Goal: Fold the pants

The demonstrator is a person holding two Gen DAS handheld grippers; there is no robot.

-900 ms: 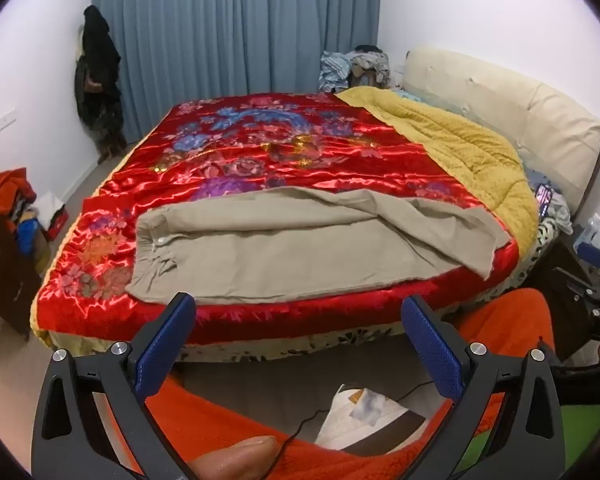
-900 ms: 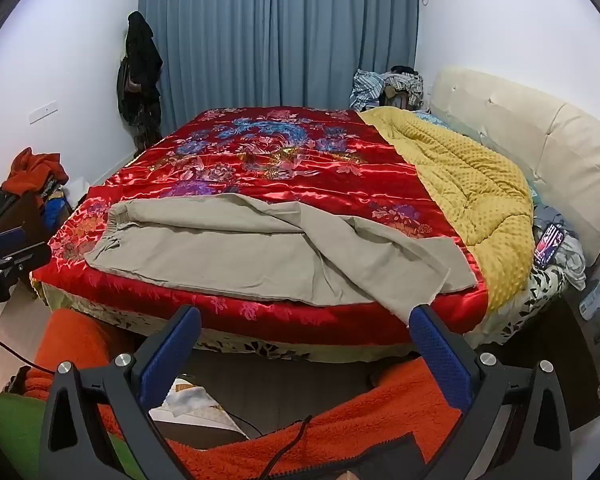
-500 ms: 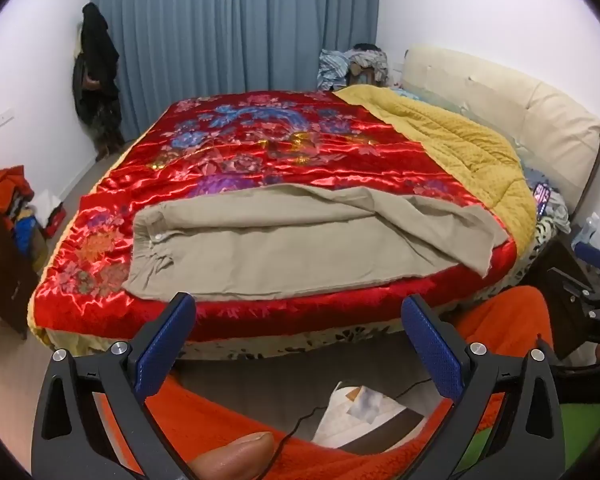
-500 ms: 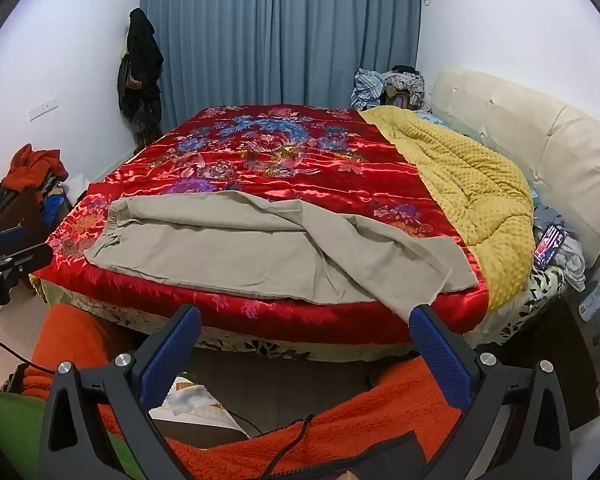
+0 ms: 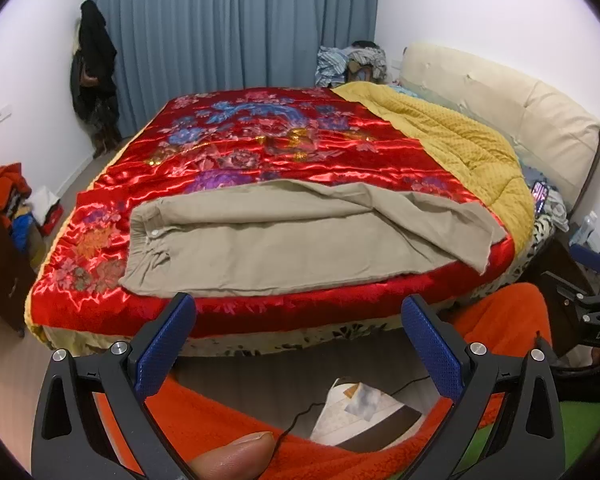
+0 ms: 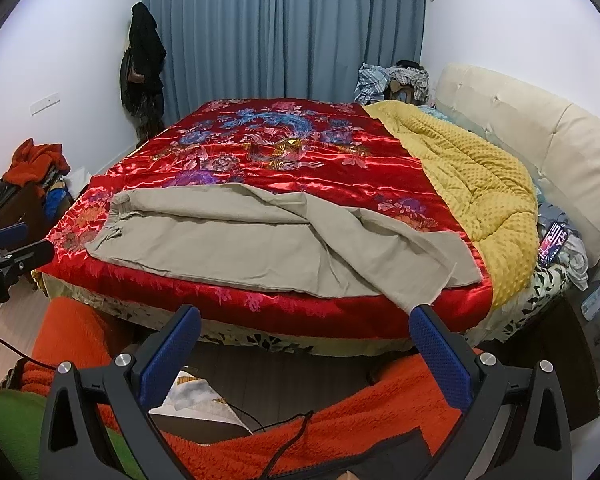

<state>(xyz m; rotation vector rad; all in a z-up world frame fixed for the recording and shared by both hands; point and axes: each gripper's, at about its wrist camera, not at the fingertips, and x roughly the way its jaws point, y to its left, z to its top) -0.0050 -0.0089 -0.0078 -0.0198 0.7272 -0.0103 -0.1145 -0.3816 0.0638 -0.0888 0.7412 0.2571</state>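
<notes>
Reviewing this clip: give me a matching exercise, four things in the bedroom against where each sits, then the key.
Things:
1. khaki pants
2. yellow quilt
3. dark coat
4. phone

Places:
A. hanging by the curtain
B. near the bed's front edge, on the red cover
C. bed's right edge, below the headboard
D. between red cover and headboard

Pairs: 1-B, 2-D, 3-A, 4-C

home bedroom | bed (image 5: 380,322) with headboard (image 6: 540,152) | curtains (image 6: 284,28)

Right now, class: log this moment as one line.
left gripper: open, empty | right gripper: open, empty | beige cloth pants: flat on red satin quilt, untouched
</notes>
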